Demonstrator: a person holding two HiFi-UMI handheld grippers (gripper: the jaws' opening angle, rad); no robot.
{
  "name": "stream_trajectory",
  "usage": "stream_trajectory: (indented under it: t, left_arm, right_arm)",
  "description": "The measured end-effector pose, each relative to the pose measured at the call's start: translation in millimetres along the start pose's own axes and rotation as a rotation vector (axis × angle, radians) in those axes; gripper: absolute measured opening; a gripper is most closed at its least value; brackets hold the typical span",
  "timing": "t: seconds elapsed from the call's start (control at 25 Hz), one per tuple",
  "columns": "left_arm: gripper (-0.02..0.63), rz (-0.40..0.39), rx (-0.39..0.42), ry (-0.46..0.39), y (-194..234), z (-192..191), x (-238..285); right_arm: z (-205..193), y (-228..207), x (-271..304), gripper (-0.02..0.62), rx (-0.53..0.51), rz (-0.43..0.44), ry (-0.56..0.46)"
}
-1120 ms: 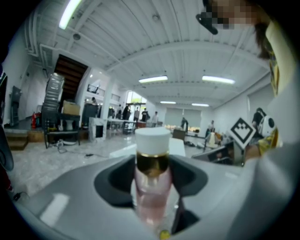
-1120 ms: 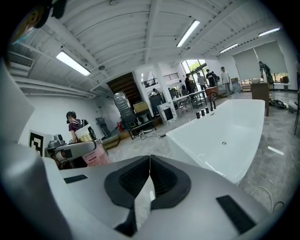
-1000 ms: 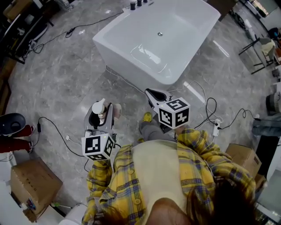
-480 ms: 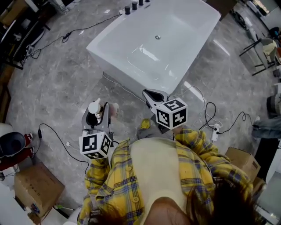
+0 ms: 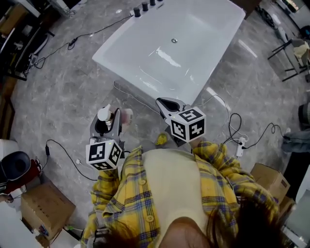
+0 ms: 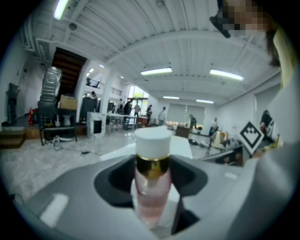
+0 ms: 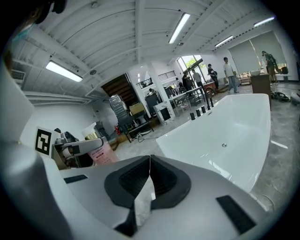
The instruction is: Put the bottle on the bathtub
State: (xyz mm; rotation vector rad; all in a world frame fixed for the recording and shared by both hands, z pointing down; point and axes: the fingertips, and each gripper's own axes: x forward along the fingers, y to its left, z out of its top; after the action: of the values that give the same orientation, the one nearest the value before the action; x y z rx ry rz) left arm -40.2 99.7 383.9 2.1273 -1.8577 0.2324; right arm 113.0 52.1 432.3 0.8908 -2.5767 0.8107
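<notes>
A pink bottle (image 6: 152,187) with a white cap and a gold collar stands upright between the jaws of my left gripper (image 6: 152,180), which is shut on it. In the head view the bottle (image 5: 125,119) and left gripper (image 5: 107,123) hang over the grey floor, short of the white bathtub (image 5: 145,72). My right gripper (image 5: 168,105) is shut with nothing in it, just below the tub's near edge. The right gripper view has the jaws of the right gripper (image 7: 149,180) pressed together, the bathtub (image 7: 197,136) ahead and the bottle (image 7: 102,153) at left.
Black taps (image 5: 144,7) stand on the tub's far corner. Cables (image 5: 63,145) trail over the marble floor, with a power strip (image 5: 238,145) at right. Cardboard boxes (image 5: 46,209) sit at lower left and another box (image 5: 269,178) at lower right. A yellow shoe (image 5: 161,139) shows below the grippers.
The bathtub has come closer and shifted left in the head view as the person steps toward it. Both grippers keep their hold and pose; the bottle stays in the left one.
</notes>
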Motion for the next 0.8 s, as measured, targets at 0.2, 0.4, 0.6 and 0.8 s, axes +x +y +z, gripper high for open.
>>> stream_trajectory:
  t: [0.2,0.4,0.6,0.8]
  left_arm:
    - [0.215,0.000,0.022,0.020,5,3,17]
    - [0.215,0.003,0.022,0.013,15,11,36]
    - [0.215,-0.018,0.040,0.003,33,19,72]
    - [0.215,-0.049,0.068,-0.011,59,30,112]
  right_arm:
    - [3,-2,9,0.015,0.006,0.011,-0.007]
    - [6,-8,15,0.014,0.008,-0.006,0.006]
    - [12,-19,33,0.015,0.013,-0.030,0.008]
    - [32,-36,63,0.015,0.012,-0.066,-0.007]
